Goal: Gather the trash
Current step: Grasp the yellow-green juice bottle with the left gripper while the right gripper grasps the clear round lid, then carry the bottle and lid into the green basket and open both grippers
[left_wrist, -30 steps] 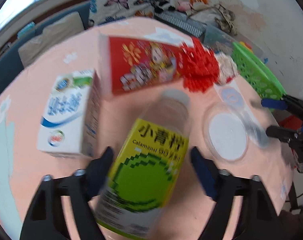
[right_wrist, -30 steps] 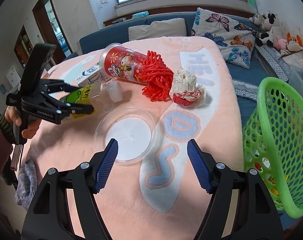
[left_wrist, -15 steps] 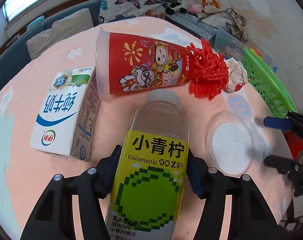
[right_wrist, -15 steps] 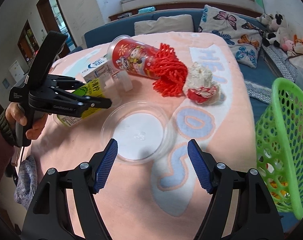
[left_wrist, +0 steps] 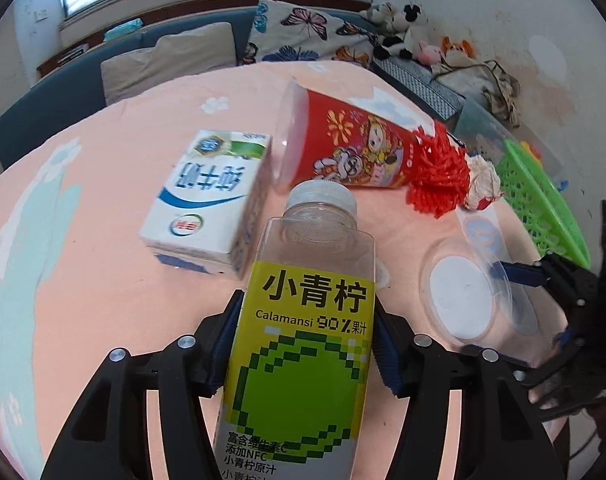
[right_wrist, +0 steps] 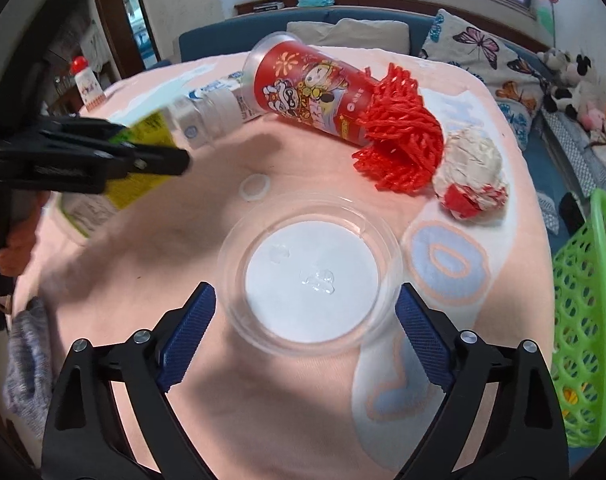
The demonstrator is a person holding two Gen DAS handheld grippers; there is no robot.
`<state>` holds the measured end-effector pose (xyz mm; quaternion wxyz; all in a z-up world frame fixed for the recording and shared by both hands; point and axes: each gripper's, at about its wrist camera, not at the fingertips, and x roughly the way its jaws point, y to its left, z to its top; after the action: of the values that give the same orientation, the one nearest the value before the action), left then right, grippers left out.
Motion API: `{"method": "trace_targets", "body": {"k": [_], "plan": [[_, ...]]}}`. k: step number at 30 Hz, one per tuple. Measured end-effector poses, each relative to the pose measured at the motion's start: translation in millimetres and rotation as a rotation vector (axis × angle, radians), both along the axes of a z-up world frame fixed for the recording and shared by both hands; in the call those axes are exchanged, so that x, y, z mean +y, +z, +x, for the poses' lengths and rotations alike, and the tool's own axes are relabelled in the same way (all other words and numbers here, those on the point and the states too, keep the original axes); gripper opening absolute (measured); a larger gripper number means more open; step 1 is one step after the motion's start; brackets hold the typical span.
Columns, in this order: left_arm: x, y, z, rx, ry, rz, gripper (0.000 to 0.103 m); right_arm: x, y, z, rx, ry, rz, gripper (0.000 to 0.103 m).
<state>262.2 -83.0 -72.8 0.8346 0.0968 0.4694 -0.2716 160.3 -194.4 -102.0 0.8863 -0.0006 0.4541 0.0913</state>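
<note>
The left tongs (left_wrist: 307, 340) have closed on the juice bottle (left_wrist: 303, 360) since a second ago and now clench its label, lifting it off the pink cloth (left_wrist: 103, 300); that piece is secured for the green basket (right_wrist: 583, 320) at far right. The right tongs (right_wrist: 305, 340) have just been opening wider and stand released, their blue pads (right_wrist: 187, 332) flanking the near rim of the clear plastic lid (right_wrist: 309, 276), not yet pressing it.

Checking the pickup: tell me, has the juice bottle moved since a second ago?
Yes. The juice bottle, clamped in the left tongs, has lifted off the blanket, rising towards the milk carton.
</note>
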Motion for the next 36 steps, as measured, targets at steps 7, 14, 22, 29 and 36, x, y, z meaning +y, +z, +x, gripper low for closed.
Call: {"method": "trace_targets", "body": {"k": [7, 14, 22, 29, 36], "plan": [[2.0, 3.6, -9.0, -0.013, 0.011, 0.010, 0.056, 4.5, -3.4, 1.5, -0.016, -0.022, -0.022, 0.090], [-5.9, 13.5, -15.6, -0.027, 0.005, 0.006, 0.056, -7.4, 7.7, -14.5, -0.040, -0.040, 0.020, 0.089], [-29.0, 30.2, -28.8, -0.034, -0.035, -0.024, 0.056, -34.8, 41.8, -47.6, -0.116, -0.077, 0.069, 0.089], [-63.9, 45.7, -42.6, -0.033, -0.099, -0.059, 0.056, -88.5, 82.7, -78.8, -0.226, -0.190, 0.091, 0.089], [-112.9, 54.4, -55.3, -0.026, -0.174, -0.080, 0.056, -165.5, 92.9, -100.9, -0.250, -0.373, 0.067, 0.089]]}}
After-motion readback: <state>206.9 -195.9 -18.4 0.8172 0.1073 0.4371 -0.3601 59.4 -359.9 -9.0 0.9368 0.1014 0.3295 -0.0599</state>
